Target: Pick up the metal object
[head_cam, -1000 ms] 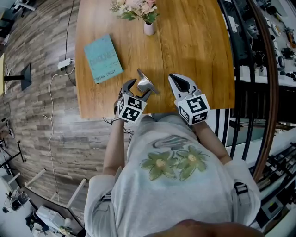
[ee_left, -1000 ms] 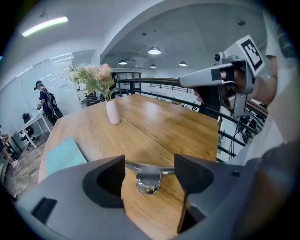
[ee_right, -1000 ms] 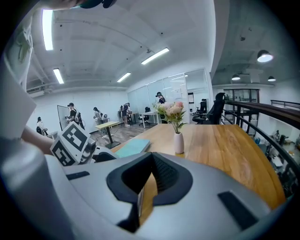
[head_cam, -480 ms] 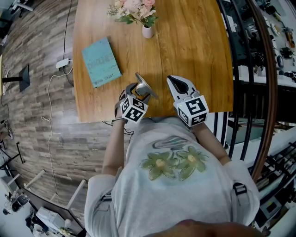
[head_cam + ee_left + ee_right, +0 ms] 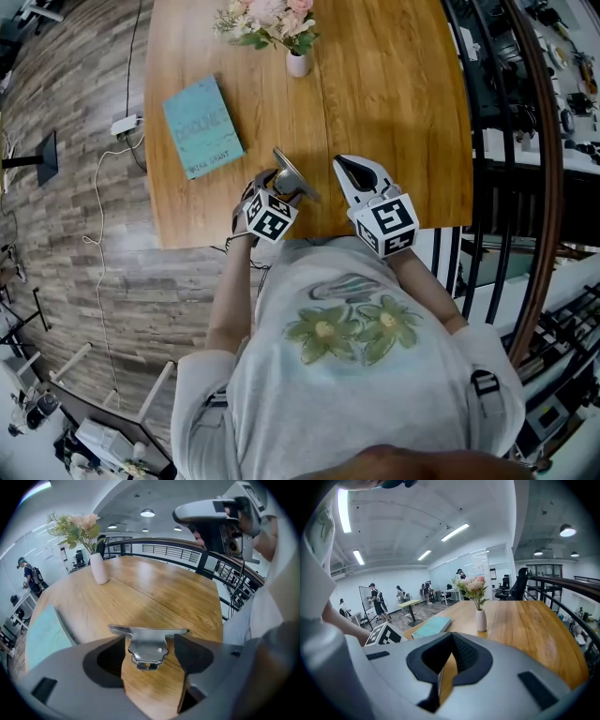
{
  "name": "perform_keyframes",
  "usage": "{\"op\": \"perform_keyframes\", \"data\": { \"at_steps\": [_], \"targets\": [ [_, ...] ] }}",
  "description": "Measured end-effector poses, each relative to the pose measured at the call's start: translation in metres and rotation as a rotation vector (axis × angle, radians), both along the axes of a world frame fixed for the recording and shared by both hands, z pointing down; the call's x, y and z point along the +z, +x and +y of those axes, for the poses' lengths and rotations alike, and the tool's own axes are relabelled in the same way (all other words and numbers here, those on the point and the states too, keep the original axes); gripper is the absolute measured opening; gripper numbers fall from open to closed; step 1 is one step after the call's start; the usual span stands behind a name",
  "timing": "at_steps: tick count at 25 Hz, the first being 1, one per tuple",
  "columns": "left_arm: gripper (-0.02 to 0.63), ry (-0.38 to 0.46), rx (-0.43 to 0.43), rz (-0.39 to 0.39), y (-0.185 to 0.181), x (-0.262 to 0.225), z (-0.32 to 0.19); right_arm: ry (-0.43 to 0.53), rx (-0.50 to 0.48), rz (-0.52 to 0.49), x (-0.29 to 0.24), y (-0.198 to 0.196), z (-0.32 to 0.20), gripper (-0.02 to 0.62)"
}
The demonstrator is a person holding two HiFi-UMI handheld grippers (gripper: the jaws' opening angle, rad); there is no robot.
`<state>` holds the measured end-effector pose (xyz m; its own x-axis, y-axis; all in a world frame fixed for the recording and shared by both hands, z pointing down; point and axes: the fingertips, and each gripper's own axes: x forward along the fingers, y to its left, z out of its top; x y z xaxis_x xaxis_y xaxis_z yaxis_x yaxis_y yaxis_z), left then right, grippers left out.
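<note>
Left gripper (image 5: 279, 184) jaws are pressed against the 2 sides of the metal object (image 5: 148, 648), which is gripped between them just above the near edge of the wooden table (image 5: 394, 94). Just to the right, apart from it, the right gripper (image 5: 356, 172) is seen with its 2 jaws set almost together and nothing gripped. On the table, 1 teal book (image 5: 201, 127) is laid at the left and 1 white vase (image 5: 298, 64) of flowers is stood at the far side.
</note>
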<state>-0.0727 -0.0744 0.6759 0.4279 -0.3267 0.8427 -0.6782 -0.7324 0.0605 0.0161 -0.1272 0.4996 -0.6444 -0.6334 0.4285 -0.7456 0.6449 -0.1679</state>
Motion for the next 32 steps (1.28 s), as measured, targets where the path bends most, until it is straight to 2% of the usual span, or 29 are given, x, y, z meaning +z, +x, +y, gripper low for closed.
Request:
{"op": "perform_keyframes", "data": {
  "at_steps": [4, 11, 22, 32],
  "targets": [
    [0.322, -0.006, 0.016, -0.020, -0.007, 0.010, 0.000, -0.007, -0.019, 0.000, 0.004, -0.015, 0.001, 0.008],
    [0.322, -0.007, 0.012, -0.043, -0.005, 0.021, 0.000, -0.006, -0.031, 0.009, 0.004, -0.015, -0.004, 0.008],
    [0.322, -0.033, -0.002, -0.032, -0.006, 0.030, -0.002, -0.016, -0.025, 0.016, 0.010, -0.012, -0.010, 0.008],
    [0.304, -0.013, -0.052, -0.023, -0.001, 0.027, -0.002, -0.021, -0.026, 0.022, 0.009, -0.006, -0.010, 0.008]
  ]
}}
